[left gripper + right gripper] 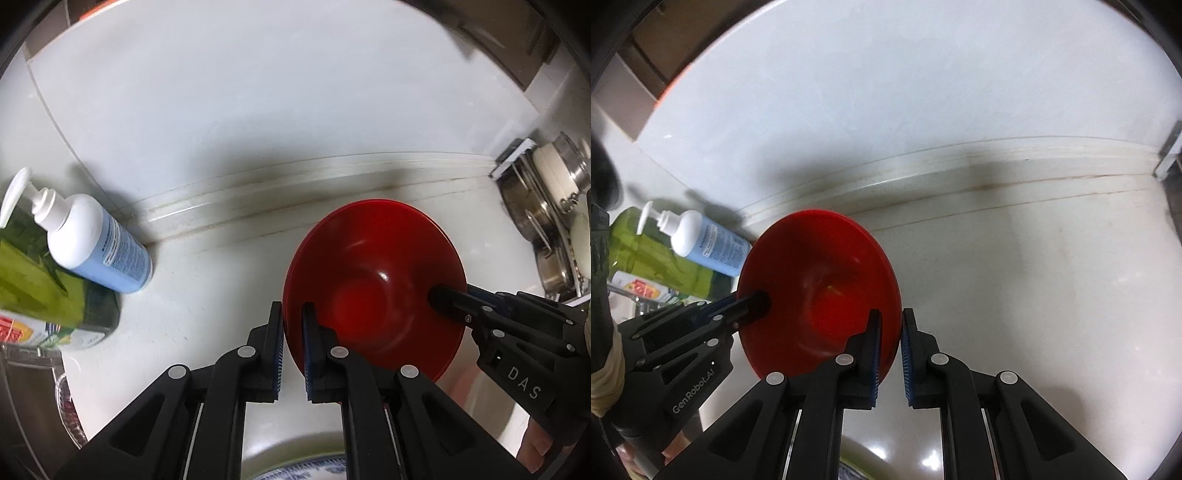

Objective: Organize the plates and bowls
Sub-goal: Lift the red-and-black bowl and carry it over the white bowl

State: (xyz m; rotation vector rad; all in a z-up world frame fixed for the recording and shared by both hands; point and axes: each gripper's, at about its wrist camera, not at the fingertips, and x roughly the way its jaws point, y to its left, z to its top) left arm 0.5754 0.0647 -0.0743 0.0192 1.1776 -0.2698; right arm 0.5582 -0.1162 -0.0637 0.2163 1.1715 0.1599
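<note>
Left wrist view shows the left gripper (293,350) with its jaws nearly closed across the near rim of a red bowl (373,280), one blue ribbed pad outside the wall and one inside, while the right gripper (448,300) pinches the opposite rim from the right. The bowl is held between the two above the pale countertop (207,284), tipped so that its hollow faces the cameras; whether its far edge touches the counter cannot be told. In the right wrist view the right gripper (891,354) straddles the rim in the same way, though a slight gap may remain on the outer pad, so that grip may be the looser one. The bowl looks like smooth, glossy plastic or lacquer, with a thin flared wall and a bright glint inside; such a surface is slippery, and held only by narrow rim pinches it could pivot or slide out if the two hands move at different speeds or pull apart. To the left stand a white and blue pump bottle (98,243) and a green bottle (44,280), near enough to be knocked by a leftward swing. Steel pots (550,221) crowd a rack at the right.
</note>
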